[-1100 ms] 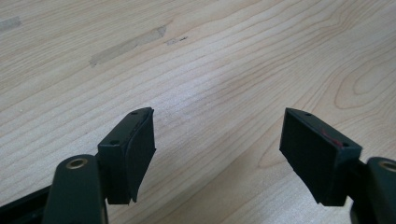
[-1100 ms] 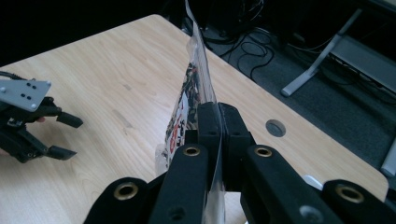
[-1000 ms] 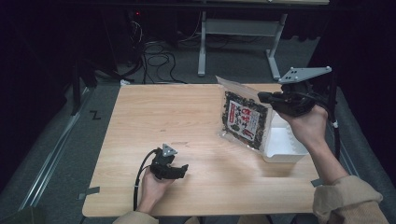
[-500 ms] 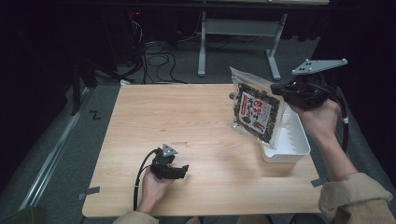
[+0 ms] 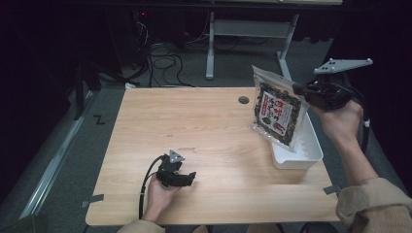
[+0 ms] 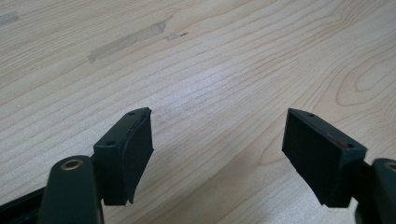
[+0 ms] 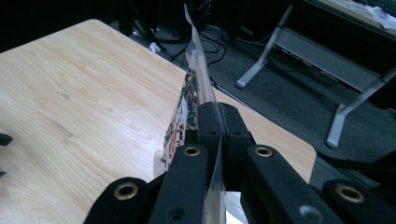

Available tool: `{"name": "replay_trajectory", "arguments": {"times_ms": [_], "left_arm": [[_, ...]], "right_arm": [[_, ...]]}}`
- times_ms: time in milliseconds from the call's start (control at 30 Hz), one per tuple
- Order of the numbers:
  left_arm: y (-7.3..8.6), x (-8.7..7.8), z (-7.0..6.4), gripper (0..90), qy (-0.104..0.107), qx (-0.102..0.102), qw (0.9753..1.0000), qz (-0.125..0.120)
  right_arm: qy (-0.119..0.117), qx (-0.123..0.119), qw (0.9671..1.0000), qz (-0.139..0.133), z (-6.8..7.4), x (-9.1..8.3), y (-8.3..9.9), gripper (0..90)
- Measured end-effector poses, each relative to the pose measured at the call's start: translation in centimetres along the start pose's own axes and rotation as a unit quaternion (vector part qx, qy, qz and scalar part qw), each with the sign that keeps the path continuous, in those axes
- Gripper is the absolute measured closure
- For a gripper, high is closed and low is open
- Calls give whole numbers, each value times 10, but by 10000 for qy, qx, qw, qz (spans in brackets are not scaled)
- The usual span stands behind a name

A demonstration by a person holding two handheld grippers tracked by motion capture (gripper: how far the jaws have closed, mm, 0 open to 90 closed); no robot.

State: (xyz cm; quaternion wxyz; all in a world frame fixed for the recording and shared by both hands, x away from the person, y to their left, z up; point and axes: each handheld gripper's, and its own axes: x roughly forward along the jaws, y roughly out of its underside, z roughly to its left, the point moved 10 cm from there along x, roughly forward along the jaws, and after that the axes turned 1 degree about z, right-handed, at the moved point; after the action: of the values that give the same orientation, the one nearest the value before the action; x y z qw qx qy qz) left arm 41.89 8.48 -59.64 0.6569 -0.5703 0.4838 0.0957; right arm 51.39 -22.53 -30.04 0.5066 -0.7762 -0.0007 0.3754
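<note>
Jaws of the left gripper (image 5: 187, 177) stand wide apart with nothing between them, resting low on the table (image 5: 204, 126) near its near edge, left of centre; the person's left hand (image 5: 160, 190) wraps the body from below, cable looping off to the left. In the left gripper view the left gripper (image 6: 217, 154) shows bare wood grain between its two black pads, and a strip of pale tape (image 6: 126, 39) lies on the wood farther off.

Right side, farther out: white plastic tray (image 5: 303, 154) sits at the table's right edge, long side running away from the person. Above it hangs a clear snack packet (image 5: 278, 110) with dark contents and a red-and-white label, tilted, lower end over the tray, not clearly touching it. The right gripper (image 5: 297, 89) pinches the packet's right edge, jaws closed flat on the film; right hand (image 5: 340, 116) holds it raised. In the right gripper view the right gripper (image 7: 218, 122) clamps the packet (image 7: 187, 112) seen edge-on, its top seal rising beyond.
</note>
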Motion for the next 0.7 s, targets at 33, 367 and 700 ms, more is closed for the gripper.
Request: {"name": "replay_trajectory", "arguments": {"times_ms": [33, 367, 700], "left_arm": [[0, 0, 0, 250, -2, 7, 10000, 14], [1, 2, -1, 260, -55, 99, 9999, 56], [3, 4, -2, 264, -106, 138, 9998, 125]], "right_arm": [[32, 12, 10000, 6, -2, 0, 1, 900], [219, 124, 9997, 1, -22, -6, 13, 900], [410, 308, 9987, -23, -43, -13, 26, 900]]}}
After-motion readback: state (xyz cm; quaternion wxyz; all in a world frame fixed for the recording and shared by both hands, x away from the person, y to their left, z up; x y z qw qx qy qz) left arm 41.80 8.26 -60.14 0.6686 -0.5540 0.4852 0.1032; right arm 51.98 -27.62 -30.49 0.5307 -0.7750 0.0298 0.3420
